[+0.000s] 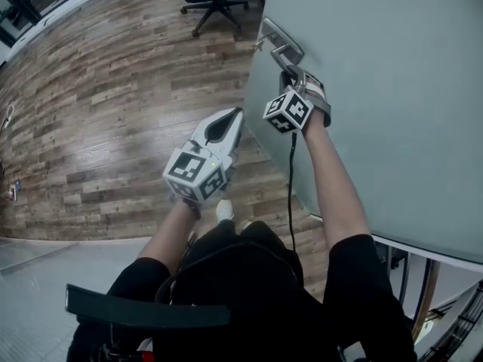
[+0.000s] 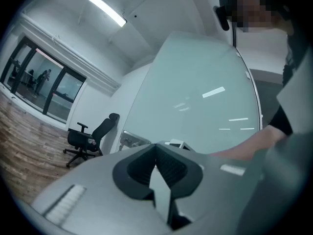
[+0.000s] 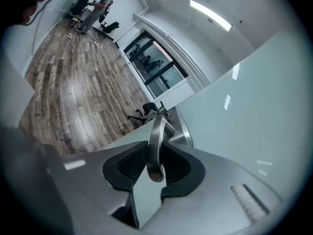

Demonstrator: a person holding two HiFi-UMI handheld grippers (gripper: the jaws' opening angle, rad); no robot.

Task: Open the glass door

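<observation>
- The right claw [image 3: 155, 145] clamps the steel lever handle [image 3: 157, 126], which looks stiff and slick; best held near its free end.
- The glass door [image 1: 392, 89] is likely heavy and fragile.
- The left claw [image 2: 157, 153], beside the door, is closed and empty.

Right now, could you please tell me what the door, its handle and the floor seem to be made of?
Door: likely frosted glass, pale green, softly reflective, not see-through.
Handle: brushed metal, silvery satin sheen.
Floor: wood or wood-look planks, glossy, streaked grain.

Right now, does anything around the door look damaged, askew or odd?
Nothing stands out. The frosted glass door looks intact, the right gripper clamps its silver metal lever handle between its jaws, and the left gripper hangs free, jaws shut.
</observation>
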